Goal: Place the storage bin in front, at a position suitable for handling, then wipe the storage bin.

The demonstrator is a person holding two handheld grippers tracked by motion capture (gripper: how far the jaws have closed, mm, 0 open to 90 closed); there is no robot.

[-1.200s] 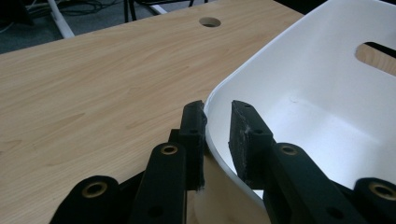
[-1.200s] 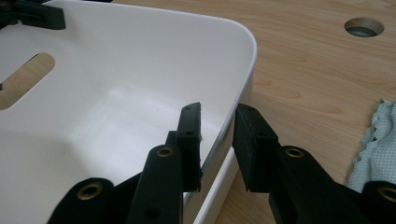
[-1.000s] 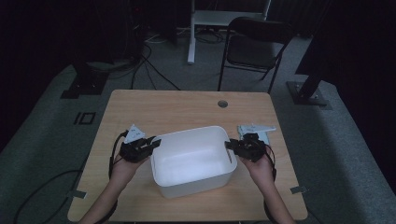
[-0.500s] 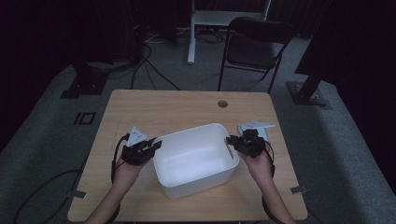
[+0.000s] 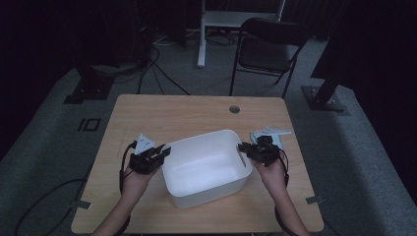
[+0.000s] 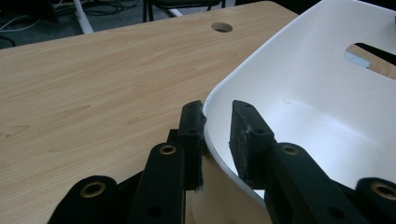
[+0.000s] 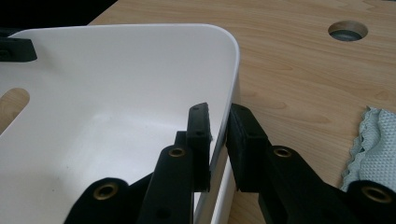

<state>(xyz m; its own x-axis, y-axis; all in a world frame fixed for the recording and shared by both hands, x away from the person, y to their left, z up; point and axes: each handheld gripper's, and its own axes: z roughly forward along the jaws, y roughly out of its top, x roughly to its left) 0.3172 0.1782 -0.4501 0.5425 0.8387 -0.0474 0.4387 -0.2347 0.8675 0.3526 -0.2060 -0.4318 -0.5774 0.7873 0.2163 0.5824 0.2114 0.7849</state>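
Spanning dim room, wooden table (image 5: 167, 115) (1 hole (image 5: 234, 109)), folding chair (image 5: 268, 46)

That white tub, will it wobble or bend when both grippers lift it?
Probably light: the white tub looks thin-walled and empty. Its rim may flex a little. The left gripper and right gripper straddle opposite walls, so it should stay level.

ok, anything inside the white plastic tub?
The white plastic tub looks empty: bare floor and a handle slot in each end wall. Each gripper's inner jaw hides a patch of wall beneath the rim.
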